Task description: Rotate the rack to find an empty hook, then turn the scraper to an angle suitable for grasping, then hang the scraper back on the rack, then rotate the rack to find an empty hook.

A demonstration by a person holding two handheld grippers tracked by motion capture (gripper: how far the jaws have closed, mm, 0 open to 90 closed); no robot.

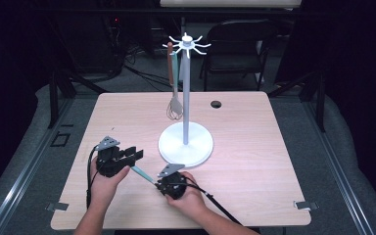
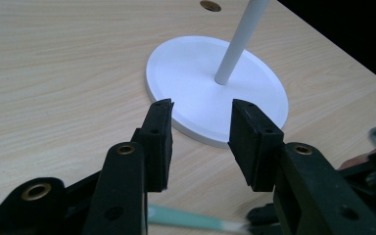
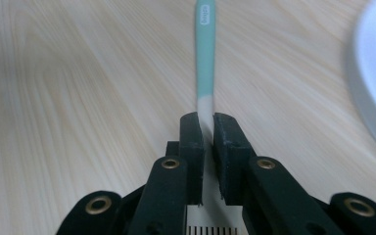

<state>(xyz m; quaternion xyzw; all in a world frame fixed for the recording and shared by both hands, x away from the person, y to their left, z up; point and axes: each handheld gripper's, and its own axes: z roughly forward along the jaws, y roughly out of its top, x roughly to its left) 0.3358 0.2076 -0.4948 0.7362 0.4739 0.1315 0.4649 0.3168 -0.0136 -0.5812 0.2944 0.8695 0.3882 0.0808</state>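
Observation:
A teal-handled utensil (image 1: 143, 174) lies low over the table between my two grippers; its neck is white and a slotted white head shows under the jaws in the right gripper view. My right gripper (image 3: 208, 122) is shut on the white neck, and the teal handle (image 3: 205, 54) points away from it. In the high view my right gripper (image 1: 158, 182) is near the table's front, with the handle running toward my left gripper (image 1: 138, 154). My left gripper (image 2: 200, 127) is open and holds nothing, and the handle (image 2: 186, 220) passes just below its jaws.
A white utensil stand (image 1: 186, 144) with a tall pole and hooks on top stands mid-table, just beyond both grippers. A brown-handled whisk (image 1: 174, 105) hangs from it. A cable hole (image 1: 216, 104) is in the tabletop behind. A chair (image 1: 235, 44) stands beyond the table.

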